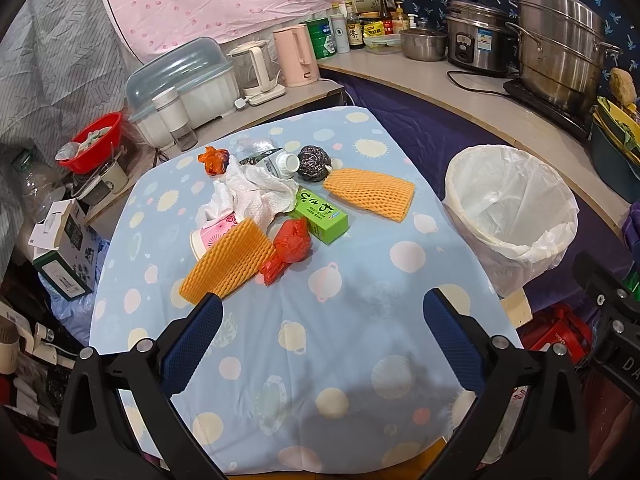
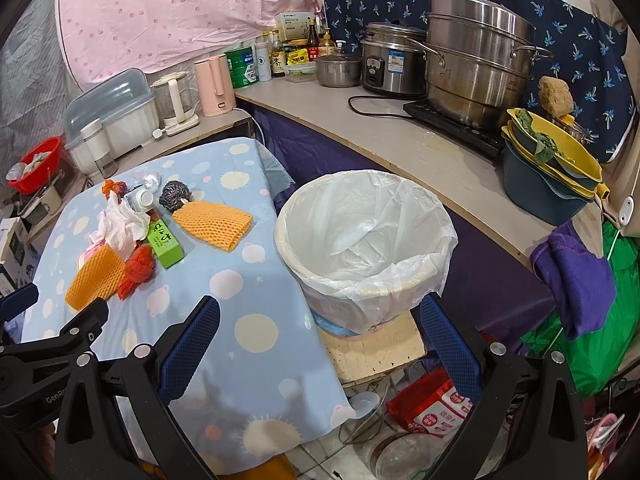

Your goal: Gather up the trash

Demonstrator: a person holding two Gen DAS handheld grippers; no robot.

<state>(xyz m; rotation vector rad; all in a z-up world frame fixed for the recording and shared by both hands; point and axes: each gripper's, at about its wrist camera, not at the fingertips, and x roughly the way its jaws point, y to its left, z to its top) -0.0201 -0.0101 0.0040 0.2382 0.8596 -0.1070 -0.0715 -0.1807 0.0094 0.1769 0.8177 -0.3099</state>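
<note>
Trash lies in a pile on the blue-clothed table: two orange foam nets, a red plastic bag, a green box, white tissue, a pink cup, a white bottle, a dark scrubber ball and an orange wrapper. A white-lined bin stands right of the table. My left gripper is open and empty, just short of the near foam net. My right gripper is open and empty, in front of the bin.
A counter behind the bin holds steel pots, a rice cooker, bottles and stacked basins. Behind the table stand a pink kettle, a dish box and a red bowl. Boxes and bags crowd the floor on both sides.
</note>
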